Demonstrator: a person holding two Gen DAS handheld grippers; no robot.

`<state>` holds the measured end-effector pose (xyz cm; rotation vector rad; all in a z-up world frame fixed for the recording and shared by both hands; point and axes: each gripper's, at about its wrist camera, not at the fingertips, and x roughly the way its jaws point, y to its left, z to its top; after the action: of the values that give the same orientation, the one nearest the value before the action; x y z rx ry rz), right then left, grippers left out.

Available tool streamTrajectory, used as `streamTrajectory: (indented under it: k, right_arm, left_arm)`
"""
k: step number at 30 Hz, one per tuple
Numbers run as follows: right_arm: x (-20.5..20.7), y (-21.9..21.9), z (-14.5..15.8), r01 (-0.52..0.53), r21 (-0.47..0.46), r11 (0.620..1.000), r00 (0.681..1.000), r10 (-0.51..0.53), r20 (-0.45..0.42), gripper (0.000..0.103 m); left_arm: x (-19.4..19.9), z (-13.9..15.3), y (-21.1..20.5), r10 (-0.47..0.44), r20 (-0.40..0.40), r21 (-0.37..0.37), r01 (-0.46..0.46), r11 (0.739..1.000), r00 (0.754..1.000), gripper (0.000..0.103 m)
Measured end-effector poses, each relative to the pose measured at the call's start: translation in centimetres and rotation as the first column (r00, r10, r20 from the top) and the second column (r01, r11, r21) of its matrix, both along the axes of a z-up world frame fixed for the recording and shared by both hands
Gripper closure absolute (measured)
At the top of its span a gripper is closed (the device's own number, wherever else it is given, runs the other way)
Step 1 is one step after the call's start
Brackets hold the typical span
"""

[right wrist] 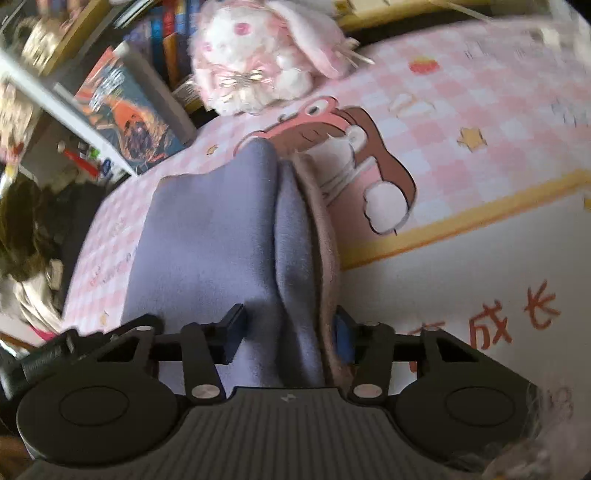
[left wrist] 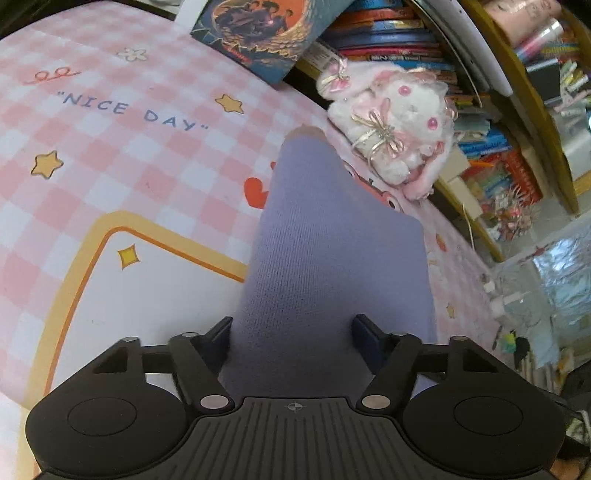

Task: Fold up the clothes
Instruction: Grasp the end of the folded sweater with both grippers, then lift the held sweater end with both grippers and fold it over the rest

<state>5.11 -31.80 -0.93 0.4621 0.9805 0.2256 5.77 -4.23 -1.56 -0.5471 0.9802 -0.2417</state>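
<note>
A purple knit garment point(left wrist: 332, 258) lies on a pink checked mat point(left wrist: 110, 147) and runs from the plush toy back under my left gripper point(left wrist: 293, 332). Its jaws stand apart with smooth, unwrinkled cloth between them, and the cloth spreads past the right finger point(left wrist: 365, 332). In the right wrist view the same garment point(right wrist: 207, 240) is bunched into upright folds with a brownish-pink edge point(right wrist: 325, 240). My right gripper point(right wrist: 290, 328) has these folds squeezed between its pads. The mat point(right wrist: 480, 110) shows to the right.
A white and pink plush rabbit point(left wrist: 391, 125) point(right wrist: 255, 66) sits at the mat's far edge. A book with a dark illustrated cover point(left wrist: 258, 33) point(right wrist: 129, 110) leans beside it. Crowded bookshelves point(left wrist: 406, 37) stand behind, with clutter and a spray bottle point(left wrist: 509, 306) alongside.
</note>
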Motion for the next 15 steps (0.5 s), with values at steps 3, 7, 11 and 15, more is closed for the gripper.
streamTrajectory:
  k: [3, 7, 11, 15]
  right_arm:
    - [-0.6, 1.2, 1.3, -0.047, -0.086, 0.995, 0.996, 0.053, 0.071, 0.084]
    - [-3.2, 2.1, 2.8, -0.117, -0.173, 0.978, 0.981, 0.141, 0.134, 0.086]
    - [-3.2, 0.6, 1.5, -0.074, -0.087, 0.993, 0.996, 0.078, 0.043, 0.075]
    - [-1.7, -0.7, 0.3, -0.016, -0.003, 1.000, 0.999, 0.016, -0.044, 0.050]
  left_arm:
    - [-1.4, 2.0, -1.2, -0.072, 0.089, 0.116, 0.062, 0.991, 0.993, 0.054]
    - [-2.6, 2.7, -1.6, -0.154, 0.082, 0.159, 0.140, 0.977, 0.985, 0.053]
    - [-1.3, 1.6, -0.2, -0.144, 0.012, 0.089, 0.142, 0.986, 0.990, 0.043]
    - [0.3, 0.7, 0.7, -0.128, -0.005, 0.003, 0.128, 0.992, 0.992, 0.040]
